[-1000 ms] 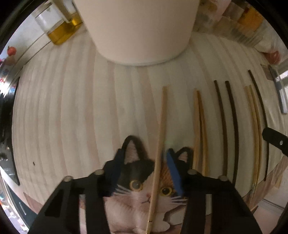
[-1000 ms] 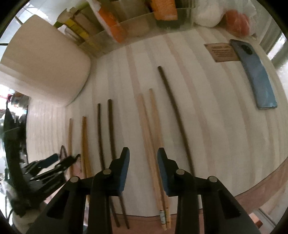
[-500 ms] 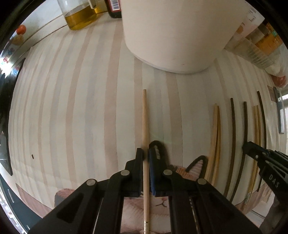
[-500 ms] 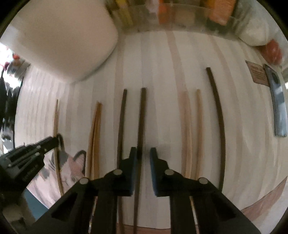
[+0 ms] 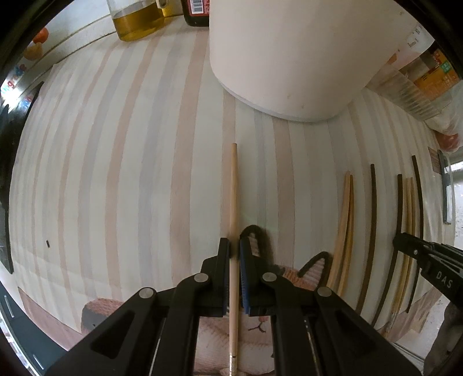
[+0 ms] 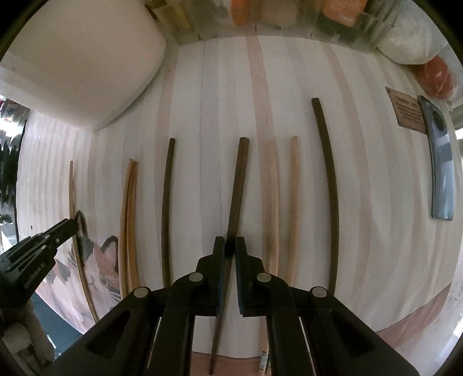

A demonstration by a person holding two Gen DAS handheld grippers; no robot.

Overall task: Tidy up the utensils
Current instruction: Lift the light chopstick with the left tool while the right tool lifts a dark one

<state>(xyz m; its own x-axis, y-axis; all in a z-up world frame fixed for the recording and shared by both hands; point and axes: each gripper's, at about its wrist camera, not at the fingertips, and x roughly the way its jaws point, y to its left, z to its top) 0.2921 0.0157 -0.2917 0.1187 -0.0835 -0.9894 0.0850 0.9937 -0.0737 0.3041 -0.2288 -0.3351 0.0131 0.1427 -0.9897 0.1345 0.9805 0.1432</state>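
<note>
Several chopsticks lie in a row on a striped tablecloth (image 5: pixel 115 173). My left gripper (image 5: pixel 234 251) is shut on a light wooden chopstick (image 5: pixel 233 185) at the left end of the row, and it also shows in the right wrist view (image 6: pixel 62 228). My right gripper (image 6: pixel 230 245) is shut on a dark brown chopstick (image 6: pixel 238 179) in the middle of the row. A second dark chopstick (image 6: pixel 166 202) lies to its left, a pale pair (image 6: pixel 130 219) further left, two light chopsticks (image 6: pixel 272 196) to its right, and a long dark one (image 6: pixel 330 185) beyond.
A large white cylindrical container (image 5: pixel 289 57) stands at the back. A glass jug of yellow liquid (image 5: pixel 136 17) is behind it. A phone (image 6: pixel 439 162) and a small card (image 6: pixel 405 110) lie at the right. A cat-print mat (image 6: pixel 95 266) sits at the table's near edge.
Both grippers have closed, the left on the light chopstick and the right on the dark one. The right gripper shifted left from the light pair to the dark chopstick.
</note>
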